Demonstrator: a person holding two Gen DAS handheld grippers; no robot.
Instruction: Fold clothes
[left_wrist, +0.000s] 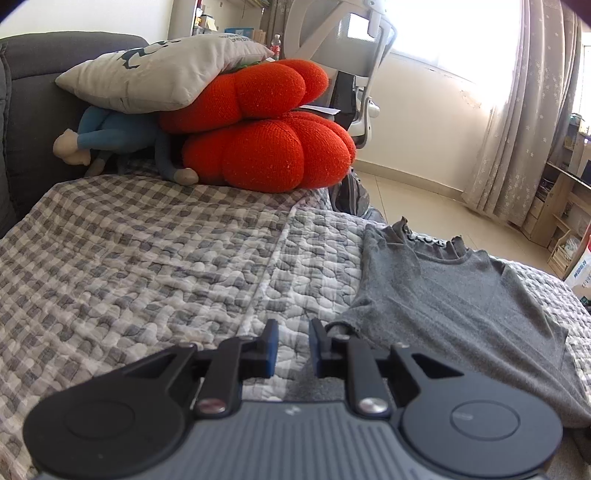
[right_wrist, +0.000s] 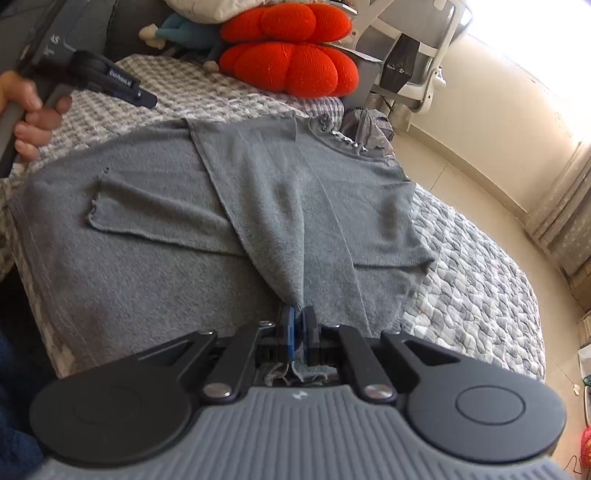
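A grey knit shirt (right_wrist: 295, 192) lies flat on the checked quilt (right_wrist: 472, 277), collar toward the far side, with one sleeve (right_wrist: 147, 206) folded across its body. My right gripper (right_wrist: 298, 312) is shut on a pinch of the shirt's near edge, and fabric bunches behind the blue pads. In the left wrist view the shirt (left_wrist: 461, 295) lies to the right of my left gripper (left_wrist: 293, 326), which hovers over the quilt (left_wrist: 147, 258) with a narrow gap between its pads and nothing in it. A hand (right_wrist: 33, 110) holds that left gripper (right_wrist: 144, 98) beyond the shirt's far left side.
Two red knit cushions (left_wrist: 266, 129), a grey pillow (left_wrist: 155, 70) and a blue plush toy (left_wrist: 110, 136) are piled at the sofa's far end. A white office chair (left_wrist: 354, 55) stands behind them. Tiled floor, curtains (left_wrist: 517, 110) and a wooden shelf (left_wrist: 569, 192) lie to the right.
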